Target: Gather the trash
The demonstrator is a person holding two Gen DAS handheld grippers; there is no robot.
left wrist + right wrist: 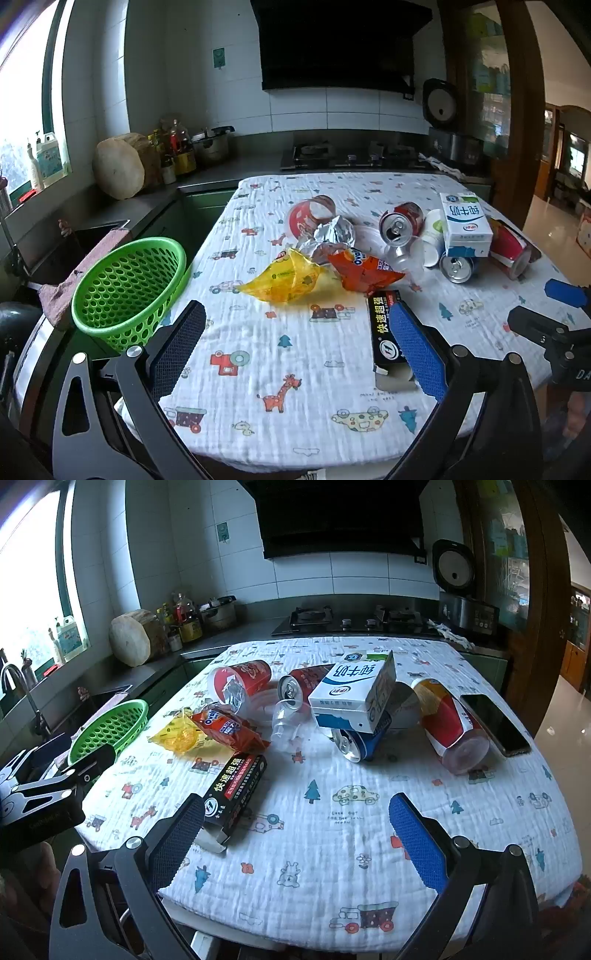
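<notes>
Trash lies across the printed tablecloth [295,343]: a yellow wrapper [284,282], an orange snack bag [364,271], crumpled foil [332,232], a black carton [386,328], red paper cups [310,216], cans [400,223], a milk carton [465,225]. A green basket [129,291] stands at the table's left edge. My left gripper [295,350] is open and empty above the near cloth, its right finger over the black carton. My right gripper [295,838] is open and empty; the black carton [236,794] lies by its left finger.
A phone [495,723] lies at the table's right edge beside a fallen cup [450,723]. A blue can [358,744] sits under the milk carton [354,694]. The basket also shows in the right wrist view [110,731]. Kitchen counter, sink and stove lie behind.
</notes>
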